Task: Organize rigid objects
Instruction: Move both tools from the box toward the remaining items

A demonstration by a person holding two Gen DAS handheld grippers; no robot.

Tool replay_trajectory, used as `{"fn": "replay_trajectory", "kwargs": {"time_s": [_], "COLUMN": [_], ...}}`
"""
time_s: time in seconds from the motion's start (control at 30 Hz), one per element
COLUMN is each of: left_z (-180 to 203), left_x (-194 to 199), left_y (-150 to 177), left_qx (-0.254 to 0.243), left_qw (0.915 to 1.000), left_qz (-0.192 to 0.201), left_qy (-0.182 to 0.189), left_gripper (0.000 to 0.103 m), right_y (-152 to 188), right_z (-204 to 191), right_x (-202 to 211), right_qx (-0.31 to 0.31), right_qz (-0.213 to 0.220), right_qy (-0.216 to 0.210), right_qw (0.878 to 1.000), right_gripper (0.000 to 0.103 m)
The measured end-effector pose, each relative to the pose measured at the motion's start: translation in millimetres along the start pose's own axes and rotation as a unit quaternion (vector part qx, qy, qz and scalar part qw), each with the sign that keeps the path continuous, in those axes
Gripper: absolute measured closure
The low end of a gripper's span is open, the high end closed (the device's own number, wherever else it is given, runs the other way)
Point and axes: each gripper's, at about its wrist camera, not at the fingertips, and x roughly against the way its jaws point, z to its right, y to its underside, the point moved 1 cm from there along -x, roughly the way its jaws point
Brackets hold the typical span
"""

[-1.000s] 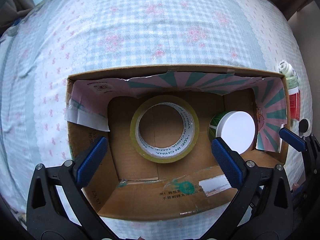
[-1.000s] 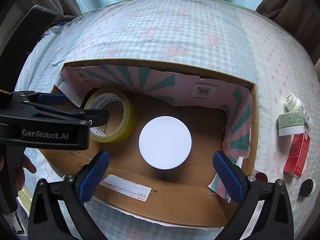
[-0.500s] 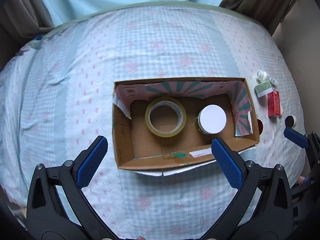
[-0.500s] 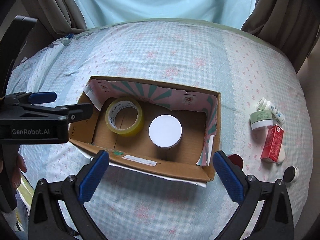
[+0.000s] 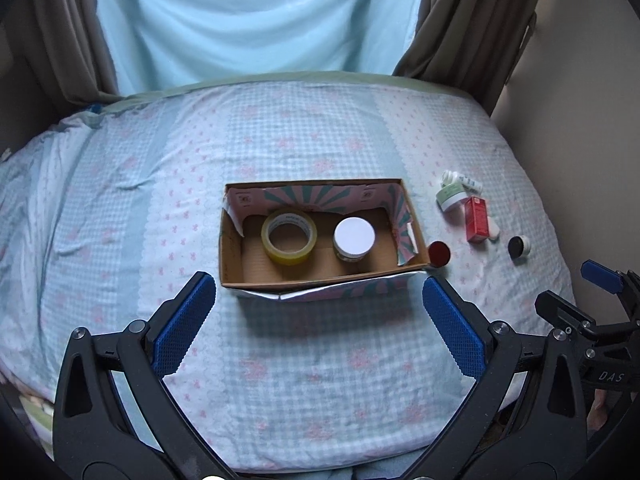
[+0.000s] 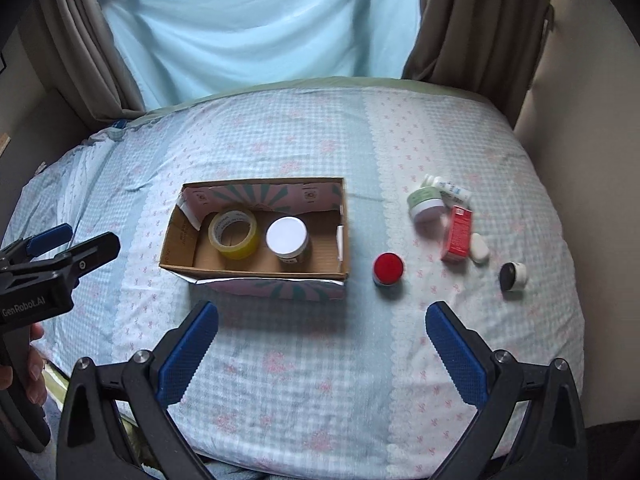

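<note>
A cardboard box (image 5: 232, 252) (image 6: 176, 244) lies on the bed. Inside it are a yellow tape roll (image 5: 289, 236) (image 6: 234, 235) and a white-lidded jar (image 5: 354, 238) (image 6: 287, 239). To its right lie a red-lidded jar (image 6: 388, 269) (image 5: 439, 253), a red carton (image 6: 457, 233) (image 5: 477, 219), a green-and-white jar (image 6: 425, 204) (image 5: 451, 196), a small white bottle (image 6: 452, 191), a white oval piece (image 6: 479, 248) and a black-lidded pot (image 6: 512, 276) (image 5: 518, 246). My left gripper (image 5: 320, 324) and right gripper (image 6: 322, 344) are open, empty, held back above the bed's near side.
The bed (image 6: 304, 144) has a checked floral cover. Brown curtains (image 6: 472, 28) and a pale blue cloth (image 6: 260, 28) hang behind it. A wall (image 6: 592, 92) stands at the right. The left gripper body (image 6: 48, 280) shows at the left of the right wrist view.
Both grippers have pulled back and up from over the box, so the whole bed and the loose items now show. The tape roll and white-lidded jar stay in the box.
</note>
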Motion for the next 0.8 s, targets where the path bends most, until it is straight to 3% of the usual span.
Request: {"fn": "replay_trajectory", "kwargs": {"time_s": [0.17,0.3,0.5,0.8], "left_z": [45.5,88.3,149.7,231.9], "left_x": [20.4,25.8,18.6,-15.1], "left_y": [5.8,11.4,21.4,33.5], "left_qx": [-0.008,-0.003,0.054,0.056], "left_qw": [0.9996,0.9990,0.9959,0.9937], "left_qz": [0.025,0.044,0.059,0.061], "left_qy": [0.007,-0.013,-0.043,-0.076], "left_gripper": [0.000,0.000,0.000,0.000], "right_y": [7.9,8.9,0.7,-20.8], "right_z": [49.7,96.6,161.9,230.8], "right_x": [33.2,45.1,39.6,9.2], "right_qx": [-0.033,-0.053,-0.016,-0.006], "right_qz": [0.020,0.029,0.023,0.009], "right_qy": [0.016,0.014,0.003,-0.026], "right_qw": [0.999,0.998,1.000,1.000], "right_gripper": [0.000,0.000,0.000,0.000]}}
